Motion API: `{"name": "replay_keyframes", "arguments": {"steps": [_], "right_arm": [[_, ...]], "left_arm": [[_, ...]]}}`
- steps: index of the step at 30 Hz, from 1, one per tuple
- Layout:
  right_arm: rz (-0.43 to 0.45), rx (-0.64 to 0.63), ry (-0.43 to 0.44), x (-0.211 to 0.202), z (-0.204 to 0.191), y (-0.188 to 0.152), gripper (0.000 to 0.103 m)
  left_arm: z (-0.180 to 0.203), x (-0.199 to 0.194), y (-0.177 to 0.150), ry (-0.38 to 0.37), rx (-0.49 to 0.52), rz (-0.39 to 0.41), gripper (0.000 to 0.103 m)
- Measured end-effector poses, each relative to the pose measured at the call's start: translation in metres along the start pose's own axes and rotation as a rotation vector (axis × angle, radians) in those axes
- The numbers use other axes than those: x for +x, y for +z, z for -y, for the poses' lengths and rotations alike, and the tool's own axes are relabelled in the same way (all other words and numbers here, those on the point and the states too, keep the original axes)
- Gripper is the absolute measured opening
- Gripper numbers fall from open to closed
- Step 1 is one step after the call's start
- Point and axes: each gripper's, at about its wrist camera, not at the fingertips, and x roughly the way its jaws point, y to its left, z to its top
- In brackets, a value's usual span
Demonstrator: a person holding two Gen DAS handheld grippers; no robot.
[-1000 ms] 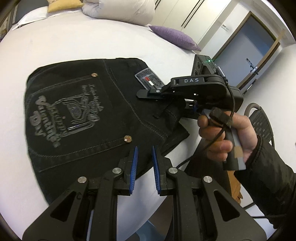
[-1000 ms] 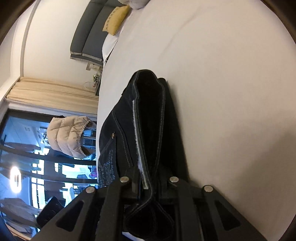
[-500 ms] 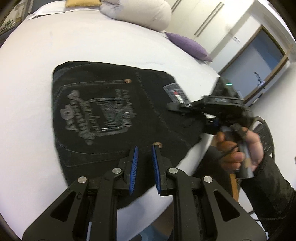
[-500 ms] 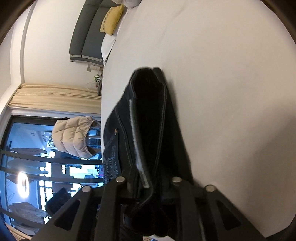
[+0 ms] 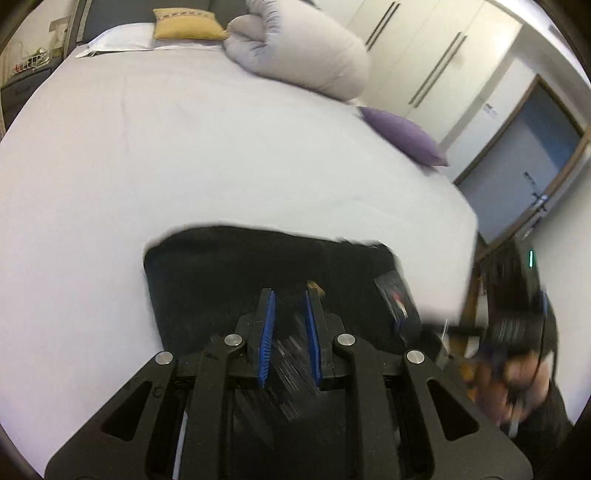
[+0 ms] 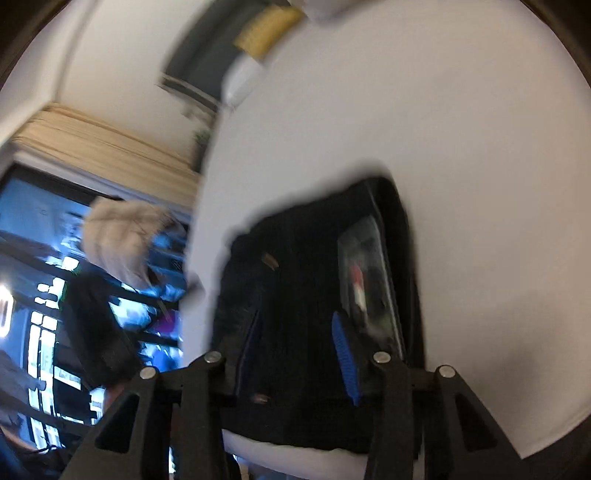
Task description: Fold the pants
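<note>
The black pants (image 5: 229,273) lie folded into a compact pile on the white bed (image 5: 184,155), near its front edge. My left gripper (image 5: 290,299) hovers just over the pile with a narrow gap between its blue pads and nothing in it. My right gripper (image 6: 295,328) is open wide and empty, its blue pads (image 6: 343,354) spread over the pants (image 6: 303,266), by the waist label (image 6: 364,280). It also shows blurred at the right of the left wrist view (image 5: 517,325).
A rolled grey duvet (image 5: 303,55), a yellow cushion (image 5: 184,24) and a purple pillow (image 5: 402,134) lie at the far side of the bed. A door (image 5: 524,158) and wardrobes stand to the right. A window and a beige jacket (image 6: 122,236) lie beyond the bed's left edge.
My right gripper has let go of the pants' folded edge and opened wide. Both cameras have swung; the pants now lie flat, lower in the left view.
</note>
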Motion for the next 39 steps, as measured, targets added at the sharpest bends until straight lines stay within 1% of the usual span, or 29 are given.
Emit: {"name": "replay_keyframes", "arguments": {"steps": [1,2,3,4,5,8,10,11,12,13,14,15,17,18,20,21,24,26,29,30,34,38,39], "right_arm": [[-0.004,0.029,-0.007,0.008,0.011,-0.002,0.01],[0.01,0.06,-0.012,0.011,0.022,-0.001,0.0],[0.018,0.115,0.045,0.011,0.035,-0.001,0.0],[0.021,0.152,0.084,0.01,0.043,0.001,0.0],[0.021,0.165,0.1,0.009,0.048,0.002,0.0],[0.018,0.08,0.063,0.008,0.041,0.0,0.0],[0.015,0.074,0.057,0.007,0.038,-0.002,0.0],[0.017,0.076,0.041,0.005,0.034,-0.001,0.0],[0.029,0.059,0.008,0.003,0.024,0.0,0.0],[0.047,0.019,-0.024,0.0,0.009,0.003,0.005],[0.059,-0.017,-0.038,-0.001,-0.007,0.007,0.006],[0.058,-0.043,-0.032,-0.001,-0.019,0.011,0.012],[0.032,-0.055,-0.022,0.006,-0.022,0.019,0.02],[-0.002,-0.066,-0.047,0.018,-0.025,0.021,0.026],[-0.043,-0.068,-0.089,0.034,-0.017,0.019,0.025],[-0.037,-0.065,-0.089,0.035,-0.012,0.017,0.022],[-0.01,-0.041,-0.053,0.028,-0.005,0.007,0.021],[-0.004,-0.066,-0.06,0.023,-0.004,-0.002,0.021],[0.005,-0.091,-0.075,0.015,-0.004,-0.013,0.023],[0.007,-0.084,-0.071,0.012,-0.003,-0.016,0.025],[0.031,-0.032,-0.031,0.003,0.004,-0.027,0.025],[0.049,-0.039,-0.044,-0.008,0.003,-0.034,0.026],[0.052,-0.043,-0.041,-0.011,0.002,-0.036,0.028]], "left_arm": [[-0.008,0.02,0.009,0.016,0.003,-0.042,0.016],[-0.014,0.041,0.013,0.05,0.004,-0.097,0.016],[-0.02,0.057,0.014,0.069,0.004,-0.14,0.016],[-0.024,0.075,0.01,0.064,0.015,-0.183,0.016],[-0.025,0.084,0.006,0.064,0.029,-0.188,0.016],[-0.021,0.086,0.003,0.087,0.05,-0.163,0.016],[-0.018,0.089,0.002,0.101,0.066,-0.17,0.015],[-0.017,0.09,0.002,0.109,0.074,-0.173,0.016],[-0.015,0.087,0.002,0.119,0.082,-0.176,0.016],[-0.011,0.087,0.001,0.132,0.092,-0.176,0.016],[-0.008,0.087,0.0,0.144,0.099,-0.175,0.016],[-0.005,0.087,-0.001,0.159,0.108,-0.172,0.016],[0.003,0.084,-0.004,0.19,0.129,-0.166,0.016],[0.006,0.082,-0.006,0.201,0.137,-0.164,0.016],[0.01,0.079,-0.011,0.213,0.141,-0.164,0.016],[0.013,0.077,-0.014,0.214,0.143,-0.163,0.016],[0.018,0.07,-0.022,0.219,0.153,-0.157,0.016],[0.022,0.07,-0.027,0.226,0.163,-0.153,0.016],[0.028,0.067,-0.036,0.227,0.165,-0.143,0.016],[0.031,0.066,-0.04,0.231,0.168,-0.136,0.016],[0.036,0.063,-0.048,0.231,0.168,-0.122,0.016],[0.041,0.058,-0.051,0.228,0.166,-0.119,0.016],[0.043,0.056,-0.055,0.23,0.166,-0.115,0.016]]}}
